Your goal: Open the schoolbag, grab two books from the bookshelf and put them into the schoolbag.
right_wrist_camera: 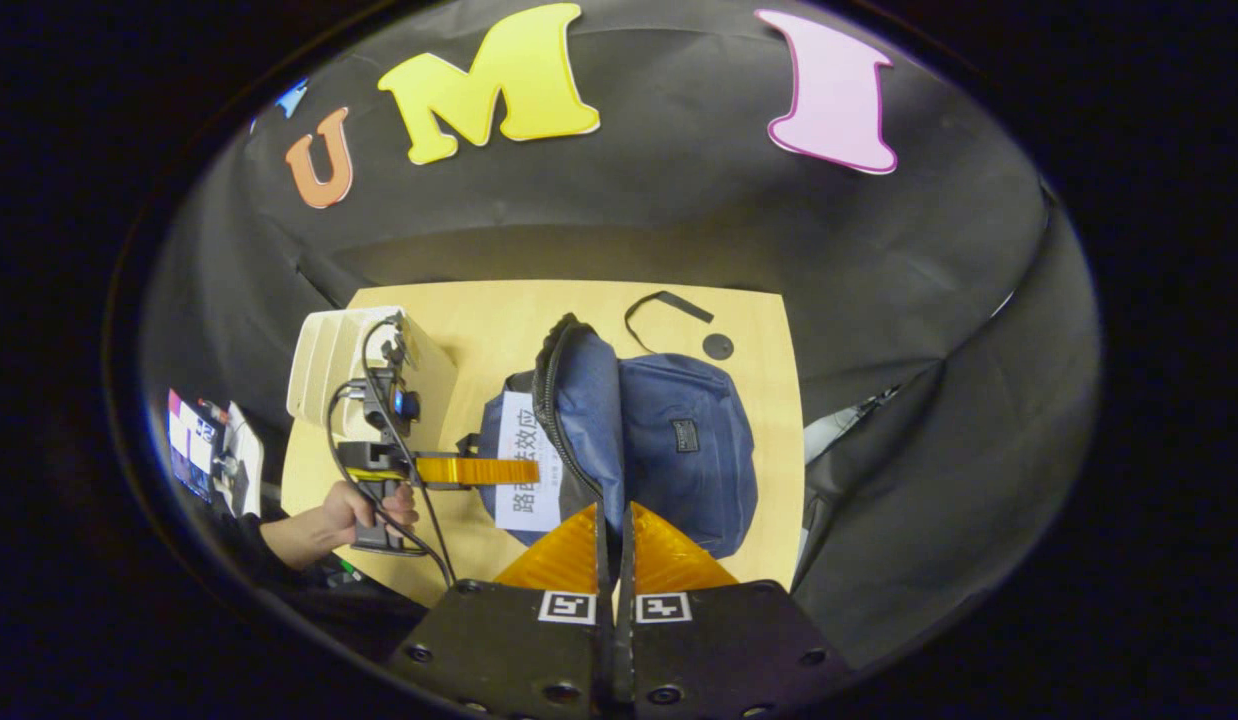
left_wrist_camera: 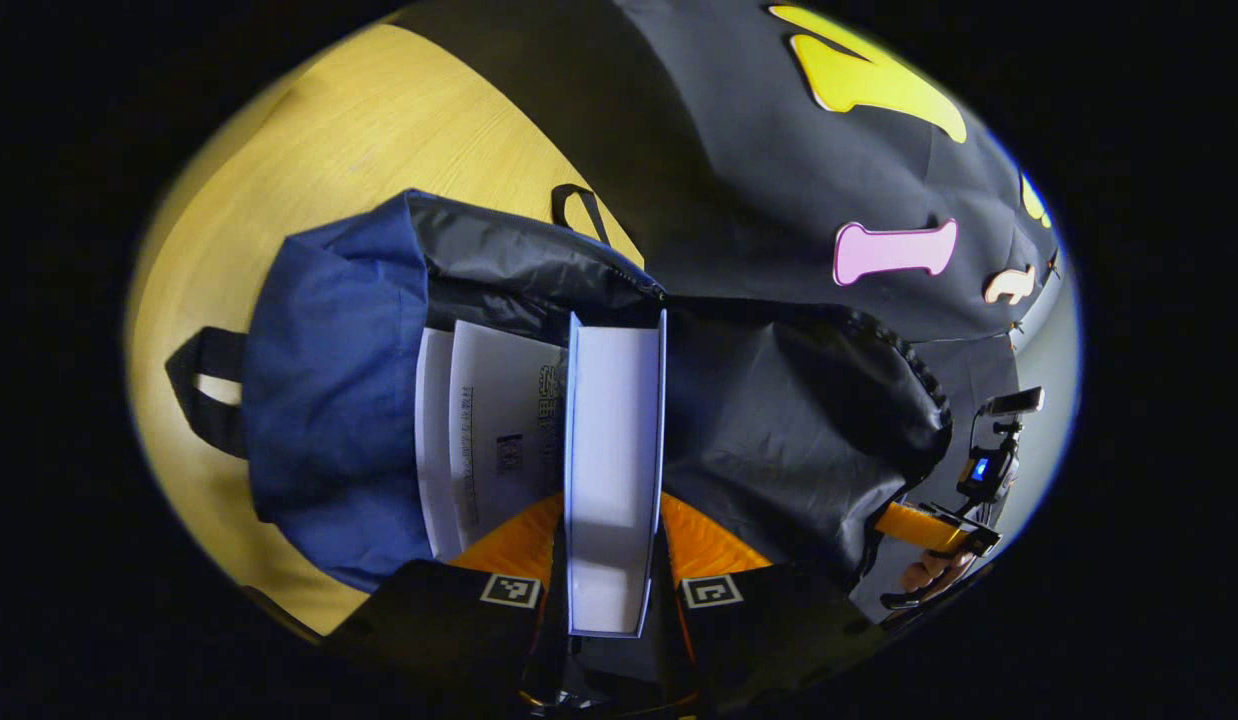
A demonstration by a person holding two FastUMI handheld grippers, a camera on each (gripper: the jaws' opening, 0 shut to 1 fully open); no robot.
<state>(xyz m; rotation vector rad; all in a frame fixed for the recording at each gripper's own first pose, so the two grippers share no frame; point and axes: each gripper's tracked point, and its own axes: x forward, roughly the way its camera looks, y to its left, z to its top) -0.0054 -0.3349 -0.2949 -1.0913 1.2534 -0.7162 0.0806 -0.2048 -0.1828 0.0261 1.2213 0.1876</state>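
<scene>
The left hand-held gripper [left_wrist_camera: 611,560] pinches a book [left_wrist_camera: 613,470] at the open schoolbag [left_wrist_camera: 339,380], which lies mid-bench and already holds another book [left_wrist_camera: 489,430]. The right hand-held gripper [right_wrist_camera: 614,545] is pressed together on the bag's flap. Judged next: push in, release.

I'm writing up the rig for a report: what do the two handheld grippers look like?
Each gripper has a black body carrying two square black-and-white markers, one at the base of each finger, as on the right gripper and the left gripper. In the right gripper view, the left gripper has a pistol-style handle, a small camera module on top and black cables looping down. The hand on it wears a dark sleeve.
</scene>
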